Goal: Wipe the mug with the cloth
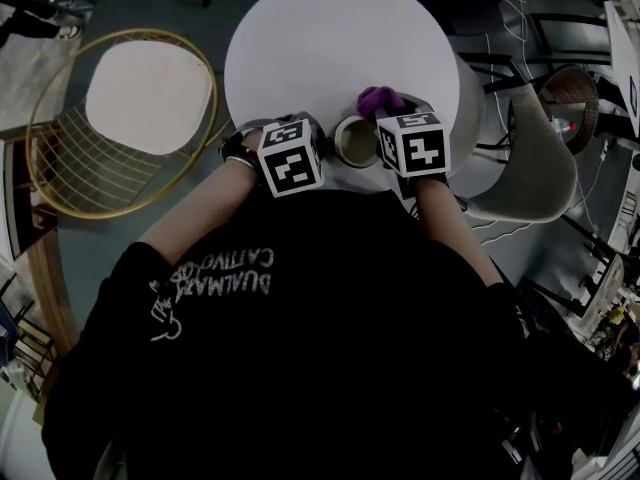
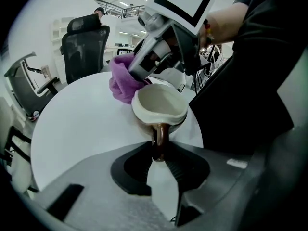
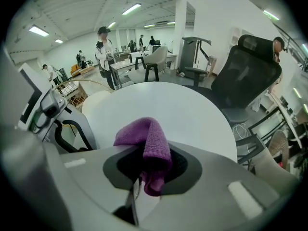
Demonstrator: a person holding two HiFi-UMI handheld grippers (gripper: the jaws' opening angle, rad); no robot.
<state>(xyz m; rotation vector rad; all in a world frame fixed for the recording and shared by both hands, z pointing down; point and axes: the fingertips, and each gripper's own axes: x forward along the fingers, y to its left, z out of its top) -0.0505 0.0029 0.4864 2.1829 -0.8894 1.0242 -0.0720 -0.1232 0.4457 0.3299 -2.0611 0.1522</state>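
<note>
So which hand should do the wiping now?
Right. The right gripper is pinching the purple cloth right next to the mug, so it can probably rub straight away. The left gripper is busy holding the mug steady.

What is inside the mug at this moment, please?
In the left gripper view, the mug shows only its cream inner wall, with nothing inside. The purple cloth sits behind the far rim, not inside. The near rim hides the bottom.
</note>
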